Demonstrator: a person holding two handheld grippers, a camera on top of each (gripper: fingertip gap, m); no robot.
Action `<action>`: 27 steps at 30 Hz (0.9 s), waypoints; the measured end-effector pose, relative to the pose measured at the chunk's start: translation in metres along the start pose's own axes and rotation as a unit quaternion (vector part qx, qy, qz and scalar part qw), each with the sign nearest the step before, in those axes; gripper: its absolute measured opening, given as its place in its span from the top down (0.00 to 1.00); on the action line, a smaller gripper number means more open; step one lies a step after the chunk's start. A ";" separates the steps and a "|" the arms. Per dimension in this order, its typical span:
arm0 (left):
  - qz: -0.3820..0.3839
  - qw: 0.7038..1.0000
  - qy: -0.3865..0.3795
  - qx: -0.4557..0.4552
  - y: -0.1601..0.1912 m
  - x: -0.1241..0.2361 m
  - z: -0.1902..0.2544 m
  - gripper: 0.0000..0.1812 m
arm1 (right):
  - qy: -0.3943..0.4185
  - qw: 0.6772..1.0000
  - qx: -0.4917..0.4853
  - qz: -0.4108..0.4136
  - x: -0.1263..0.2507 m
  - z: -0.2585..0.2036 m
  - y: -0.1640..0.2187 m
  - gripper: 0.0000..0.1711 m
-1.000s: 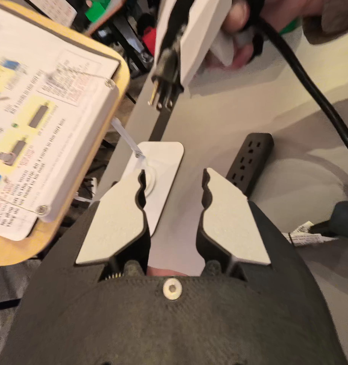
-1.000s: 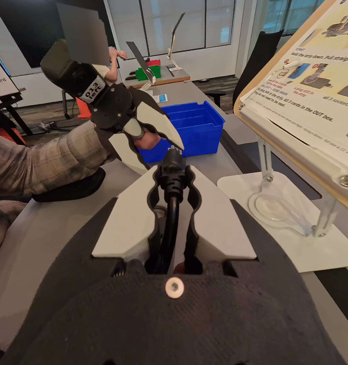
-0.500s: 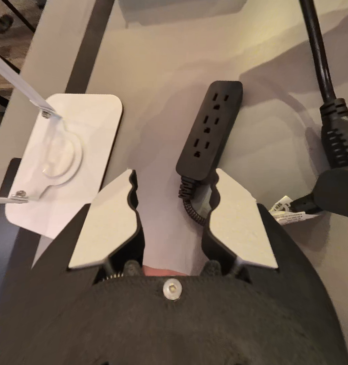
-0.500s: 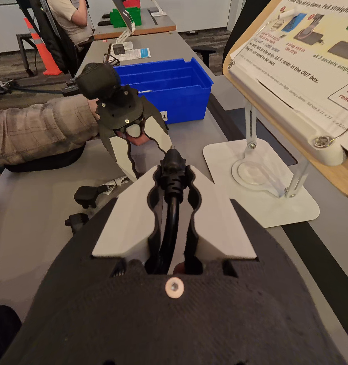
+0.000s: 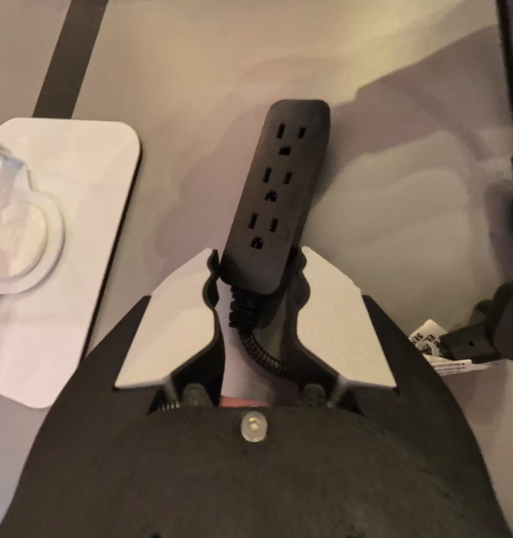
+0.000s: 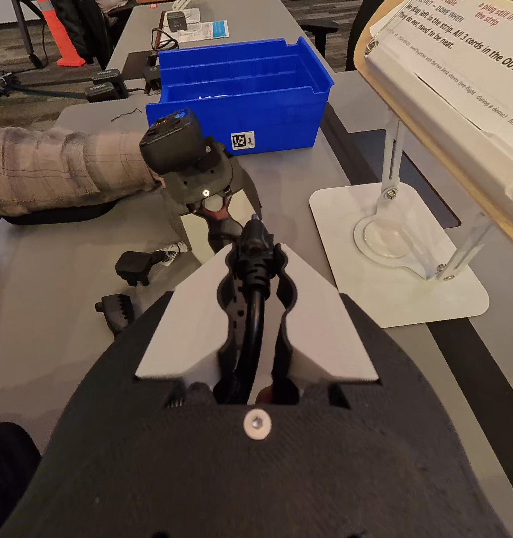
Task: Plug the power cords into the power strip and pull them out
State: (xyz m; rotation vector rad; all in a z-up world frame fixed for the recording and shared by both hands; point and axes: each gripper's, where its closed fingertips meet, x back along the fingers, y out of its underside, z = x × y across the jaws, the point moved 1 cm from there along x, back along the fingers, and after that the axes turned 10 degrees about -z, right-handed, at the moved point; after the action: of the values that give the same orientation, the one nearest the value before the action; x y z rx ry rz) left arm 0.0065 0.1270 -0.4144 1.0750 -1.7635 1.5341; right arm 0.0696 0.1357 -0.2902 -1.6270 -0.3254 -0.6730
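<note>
Left gripper (image 5: 256, 263) straddles cord end of power strip (image 5: 274, 192), fingers hugging its sides; firm clamp or not, cannot tell. Strip flat mid-tabletop (image 5: 380, 203), all three sockets empty. Right gripper (image 6: 256, 253) pinches plug (image 6: 254, 244) tight, held just above strip. Two more plugs (image 6: 133, 266) lie loose toward left edge. Judgement: nothing inserted yet, all plugging and pulling remains.

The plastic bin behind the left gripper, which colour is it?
Blue; the open plastic bin shows best in the right wrist view.

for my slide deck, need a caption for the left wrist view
Left gripper straddling the cord end of a black three-outlet power strip, all outlets empty.
</note>
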 end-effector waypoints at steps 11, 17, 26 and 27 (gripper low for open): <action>-0.015 0.999 -0.048 0.005 0.000 -0.004 -0.014 0.73 | 0.060 0.987 0.043 -0.140 -0.016 0.003 0.025 0.87; -0.016 0.999 -0.047 0.001 0.001 -0.003 -0.013 0.73 | 0.085 0.975 0.071 -0.194 -0.019 0.001 0.030 0.87; -0.006 0.999 -0.035 -0.007 -0.001 0.000 -0.008 0.71 | 0.089 0.971 0.080 -0.208 -0.018 0.000 0.032 0.87; 0.009 1.000 -0.021 -0.006 -0.005 0.003 -0.004 0.68 | 0.090 0.970 0.080 -0.212 -0.017 0.000 0.033 0.87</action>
State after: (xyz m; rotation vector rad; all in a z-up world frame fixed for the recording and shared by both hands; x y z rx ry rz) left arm 0.0091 0.1306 -0.4082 1.0968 -1.8135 1.5187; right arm 0.0750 0.1329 -0.3273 -1.3402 -0.5868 -1.0831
